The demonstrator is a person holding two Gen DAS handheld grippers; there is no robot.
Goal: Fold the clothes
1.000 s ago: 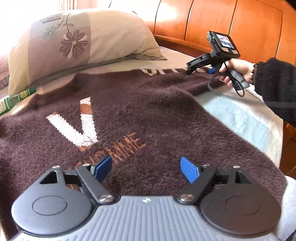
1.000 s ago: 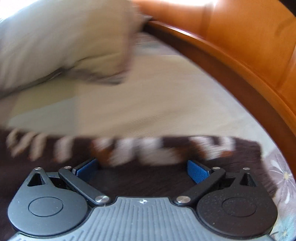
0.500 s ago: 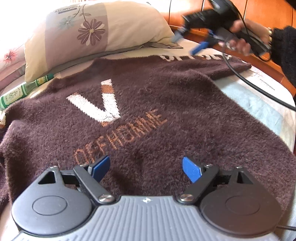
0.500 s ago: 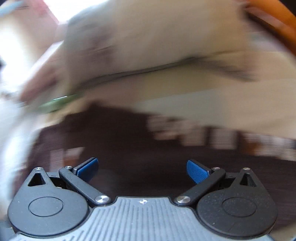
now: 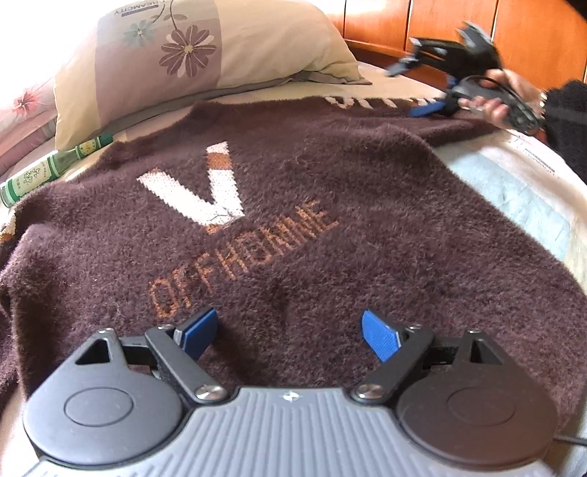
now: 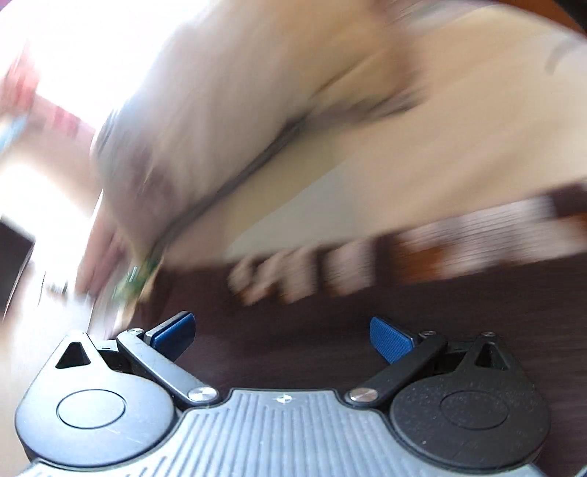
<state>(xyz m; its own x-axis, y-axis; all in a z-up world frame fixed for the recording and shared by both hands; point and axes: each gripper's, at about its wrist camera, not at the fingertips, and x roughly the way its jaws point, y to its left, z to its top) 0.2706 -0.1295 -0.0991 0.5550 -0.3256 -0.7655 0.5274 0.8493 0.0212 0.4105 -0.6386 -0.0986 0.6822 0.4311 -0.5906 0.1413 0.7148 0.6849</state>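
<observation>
Both grippers stand wide with nothing between the pads, the left gripper (image 5: pixel 290 332) low over the brown sweater (image 5: pixel 330 190) spread flat on the bed (image 5: pixel 513 183), the right gripper (image 6: pixel 280 335) by its far sleeve, so folding has barely begun and next calls for pinching that sleeve.

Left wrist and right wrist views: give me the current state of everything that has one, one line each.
Sweater: spread flat on the bed, front up, not yet folded.
Left gripper: open over the sweater's near part, holding nothing.
Right gripper: open, empty, above the sweater's far edge; view blurred.
Green bottle: lying on its side beside the pillow.
Pillow: propped against the headboard.
</observation>
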